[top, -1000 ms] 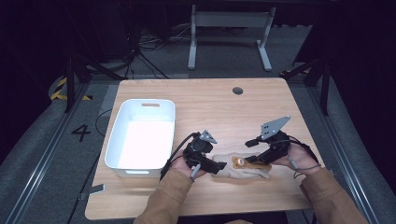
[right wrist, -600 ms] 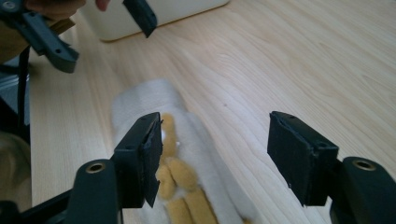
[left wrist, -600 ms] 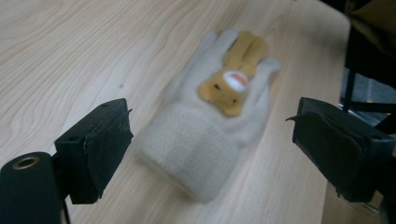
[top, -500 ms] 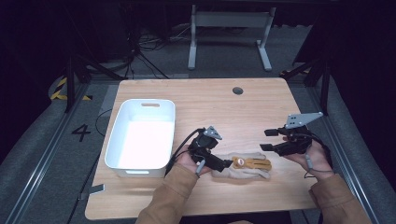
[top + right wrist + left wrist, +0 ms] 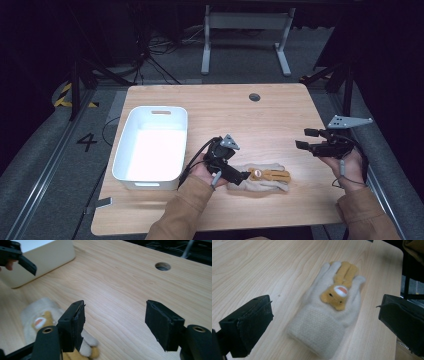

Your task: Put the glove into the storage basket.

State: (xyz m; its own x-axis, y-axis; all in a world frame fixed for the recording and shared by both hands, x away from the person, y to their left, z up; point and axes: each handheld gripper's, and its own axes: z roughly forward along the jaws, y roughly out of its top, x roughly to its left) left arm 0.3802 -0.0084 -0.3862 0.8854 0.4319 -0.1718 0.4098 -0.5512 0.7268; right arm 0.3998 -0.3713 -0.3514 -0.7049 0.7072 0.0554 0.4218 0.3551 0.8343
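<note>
**Glove released on the table, both claws now wide**

The wooden table (image 5: 280,115) carries everything. The white bin (image 5: 152,147) stands near its left edge, empty inside as far as the high view shows. The cream glove (image 5: 260,178) with an orange bear sewn on its back lies flat near the front edge, between the two hands and just to the right of the bin's front right corner.

What has changed: one second ago both grippers were together at the glove; now the right gripper (image 5: 307,141) is well apart from it, near the right edge of the table and a little above the wood. The left gripper (image 5: 246,176) is in almost the same place, at the cuff end of the glove. I judge that the glove was arranged or flattened and then let go, so this step looks finished; moving the glove to the bin, if that is wanted, is not yet begun.

The claws: both have just been opening. In the left gripper view the jaws stand wide, with the cuff (image 5: 318,331) lying between them, untouched. In the right gripper view the jaws are also wide, with bare wood between them.
</note>
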